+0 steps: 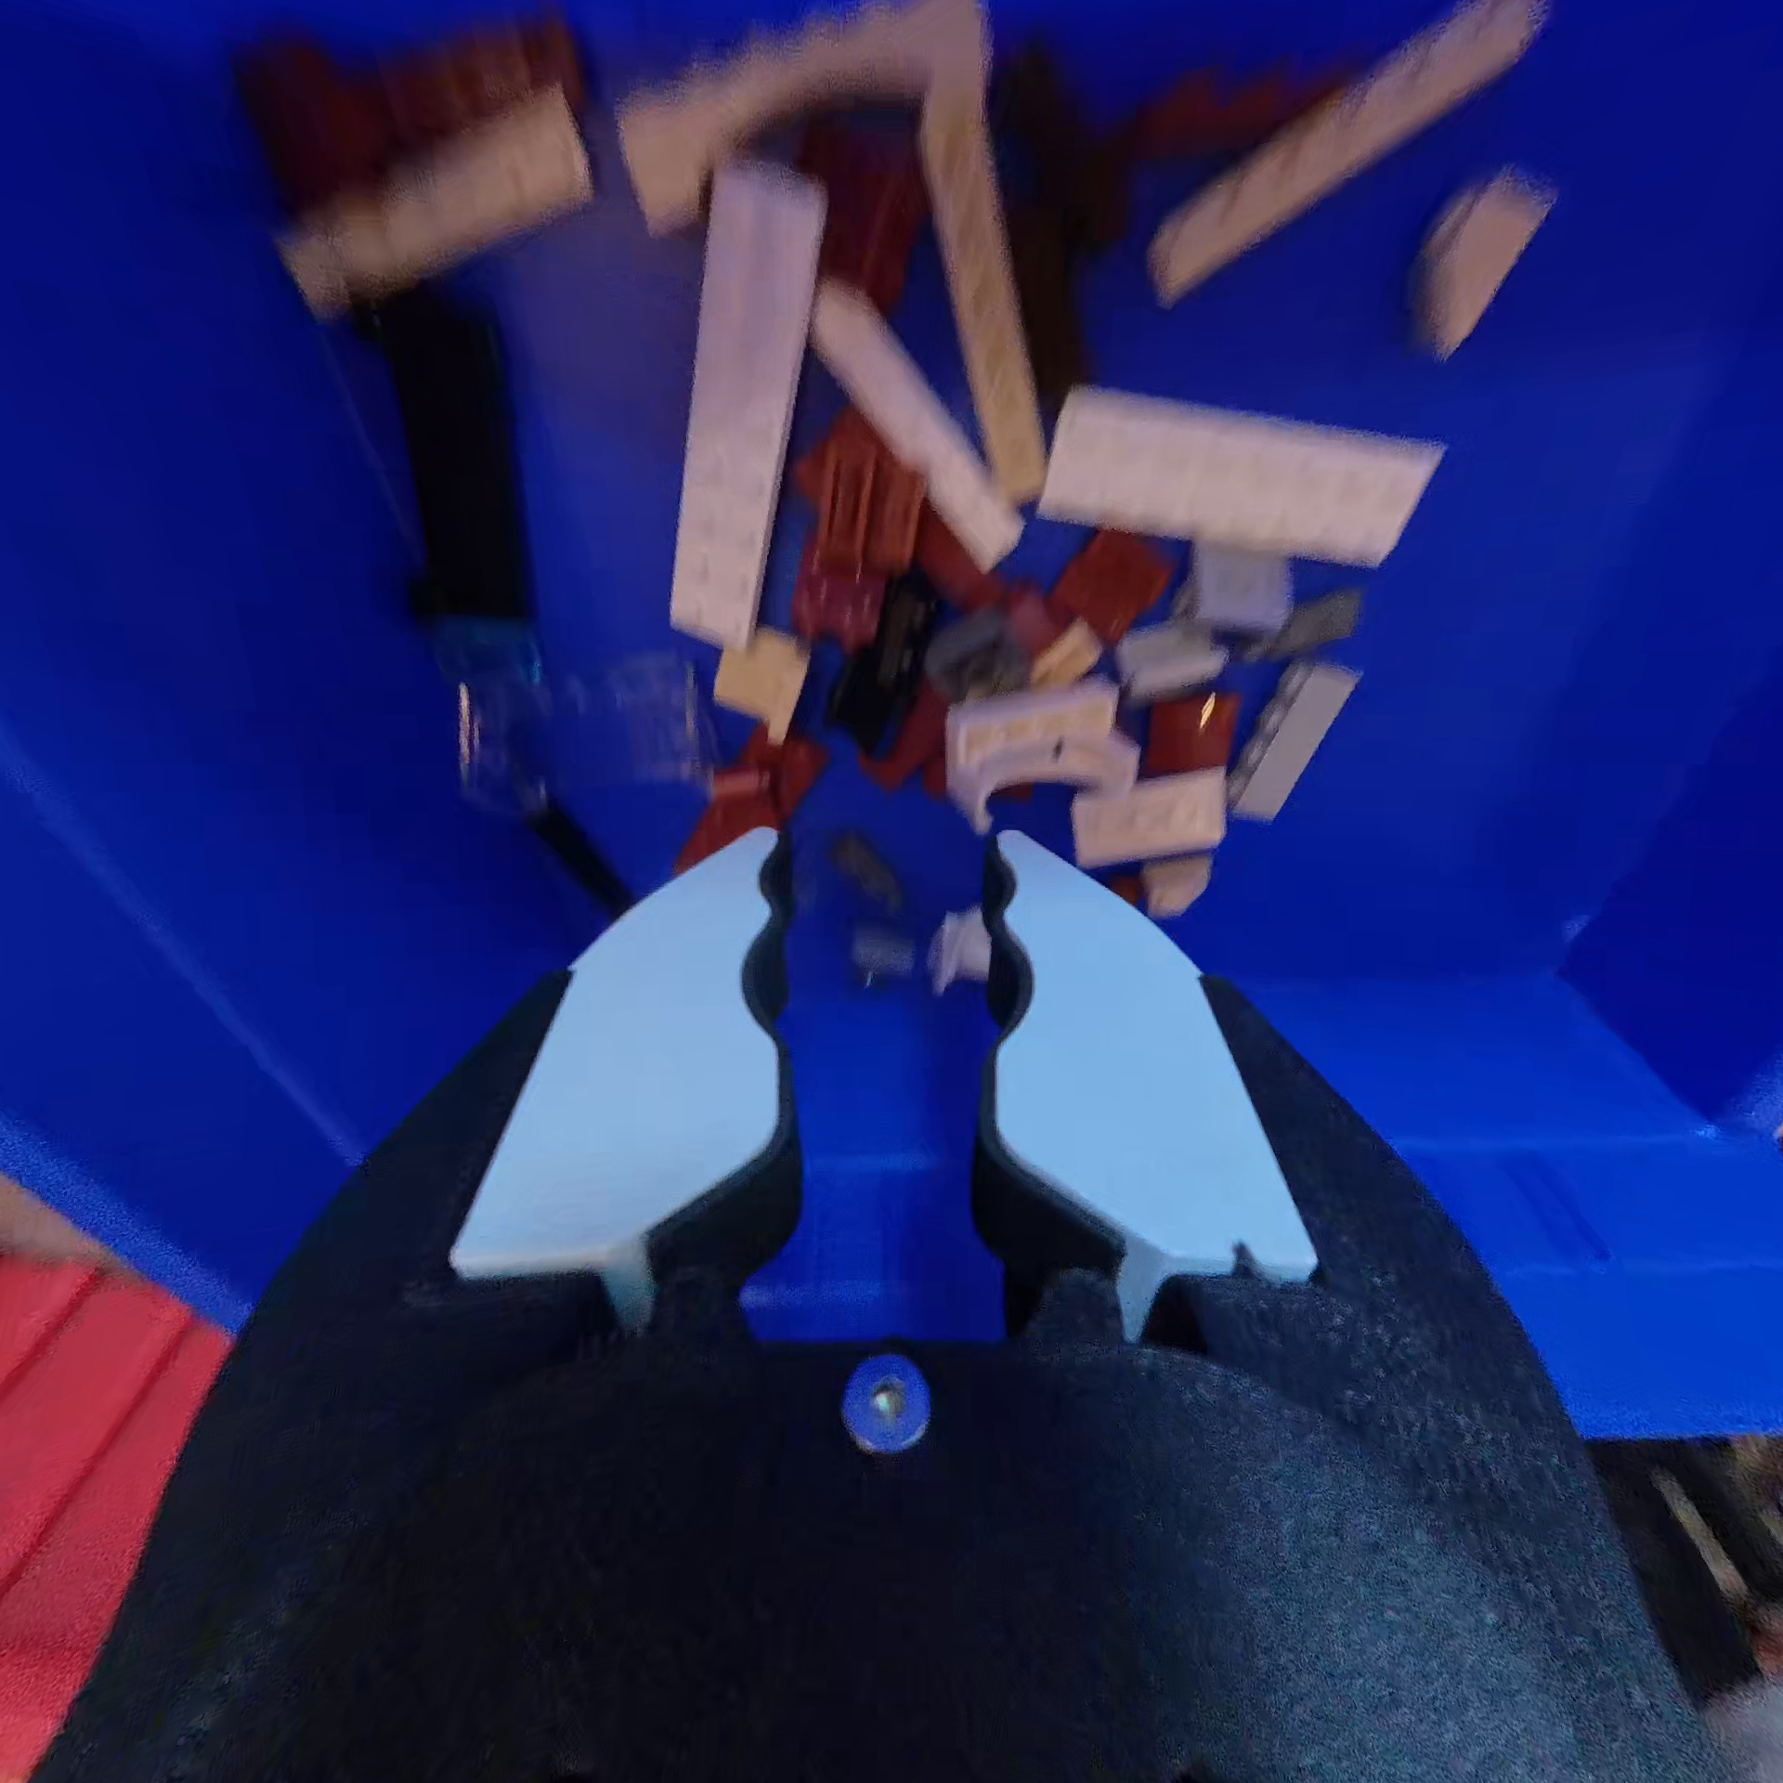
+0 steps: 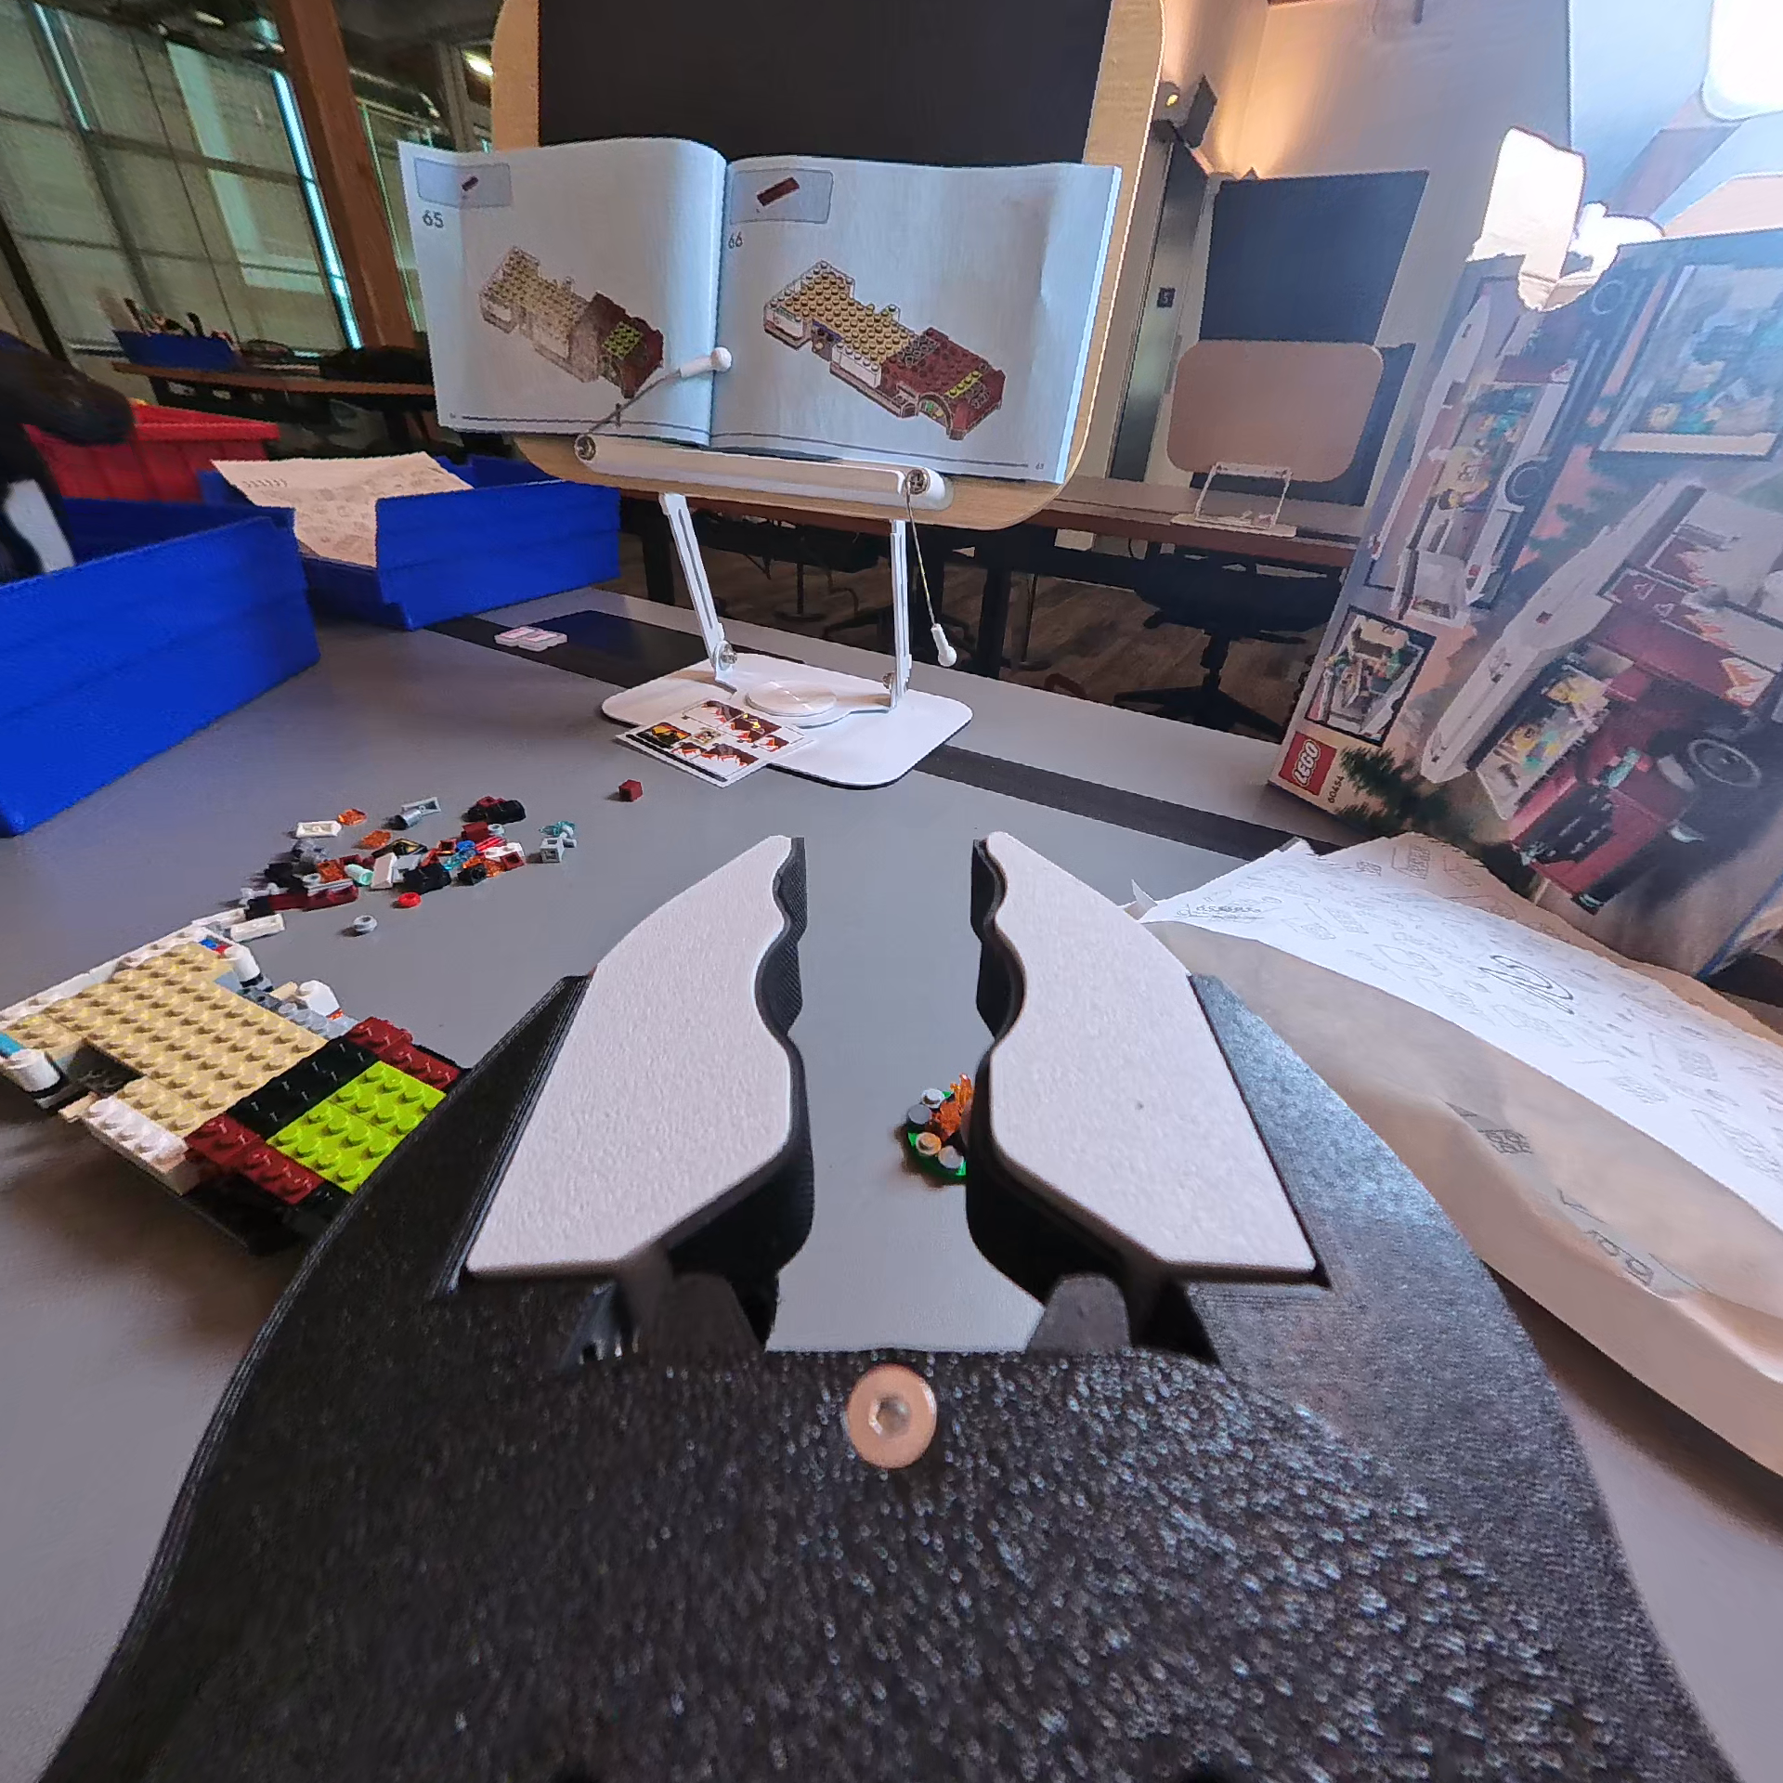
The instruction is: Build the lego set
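Note:
My left gripper (image 1: 883, 854) hangs inside a blue bin (image 1: 1447, 868), over a blurred heap of white, tan, dark red and black bricks (image 1: 1013, 617). Its jaws stand apart; a few small grey and white pieces (image 1: 926, 950) lie on the bin floor between the fingers, and the pads press on none of them. My right gripper (image 2: 888, 849) is open and empty above the grey table (image 2: 868, 791). A small green piece with an orange flame (image 2: 941, 1129) lies on the table by the inner side of its right finger (image 2: 1110, 1061). A partly built brick model (image 2: 222, 1071) lies to the left.
A pile of small loose pieces (image 2: 405, 859) lies left of centre. An open instruction booklet (image 2: 753, 299) rests on a white stand (image 2: 820, 714) ahead. Blue bins (image 2: 145, 637) stand at the left; paper bags (image 2: 1505, 1042) and the set's box (image 2: 1592, 579) at the right. A red bin (image 1: 77, 1370) sits beside the blue one. The left gripper's tips are roughly 65 cm from the right gripper's.

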The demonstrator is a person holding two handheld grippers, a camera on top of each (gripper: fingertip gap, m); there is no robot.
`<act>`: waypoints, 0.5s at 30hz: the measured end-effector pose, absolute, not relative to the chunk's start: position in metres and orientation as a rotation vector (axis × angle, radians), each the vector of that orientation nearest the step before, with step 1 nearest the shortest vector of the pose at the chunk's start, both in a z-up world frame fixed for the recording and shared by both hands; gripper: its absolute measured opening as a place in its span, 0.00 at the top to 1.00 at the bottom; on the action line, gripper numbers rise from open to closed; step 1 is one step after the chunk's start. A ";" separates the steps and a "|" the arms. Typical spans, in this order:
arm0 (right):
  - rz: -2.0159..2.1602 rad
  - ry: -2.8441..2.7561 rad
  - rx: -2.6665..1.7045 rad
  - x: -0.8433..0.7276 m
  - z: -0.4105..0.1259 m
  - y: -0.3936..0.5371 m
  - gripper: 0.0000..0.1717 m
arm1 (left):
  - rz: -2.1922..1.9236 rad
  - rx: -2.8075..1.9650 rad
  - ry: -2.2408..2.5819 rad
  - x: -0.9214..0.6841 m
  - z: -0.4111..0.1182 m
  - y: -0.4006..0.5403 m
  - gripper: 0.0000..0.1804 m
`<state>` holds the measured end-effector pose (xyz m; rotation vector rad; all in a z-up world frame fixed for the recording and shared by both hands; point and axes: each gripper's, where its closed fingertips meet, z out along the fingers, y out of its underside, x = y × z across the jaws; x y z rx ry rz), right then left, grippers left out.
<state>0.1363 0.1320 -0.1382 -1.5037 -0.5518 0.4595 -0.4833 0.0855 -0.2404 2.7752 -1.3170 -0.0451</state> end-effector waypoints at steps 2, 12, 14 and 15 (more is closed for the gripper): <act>0.455 -0.552 -1.503 0.137 -0.138 0.132 0.81 | 0.117 2.858 -1.352 -0.458 -0.242 0.093 0.74; 0.455 -0.548 -1.508 0.137 -0.139 0.132 0.81 | -0.043 2.731 -1.368 -0.480 -0.247 0.078 1.00; 0.457 -0.550 -1.508 0.136 -0.139 0.132 0.81 | -0.124 2.739 -1.335 -0.494 -0.239 0.077 1.00; 0.457 -0.551 -1.508 0.136 -0.139 0.132 0.81 | -0.176 2.753 -1.319 -0.501 -0.236 0.080 1.00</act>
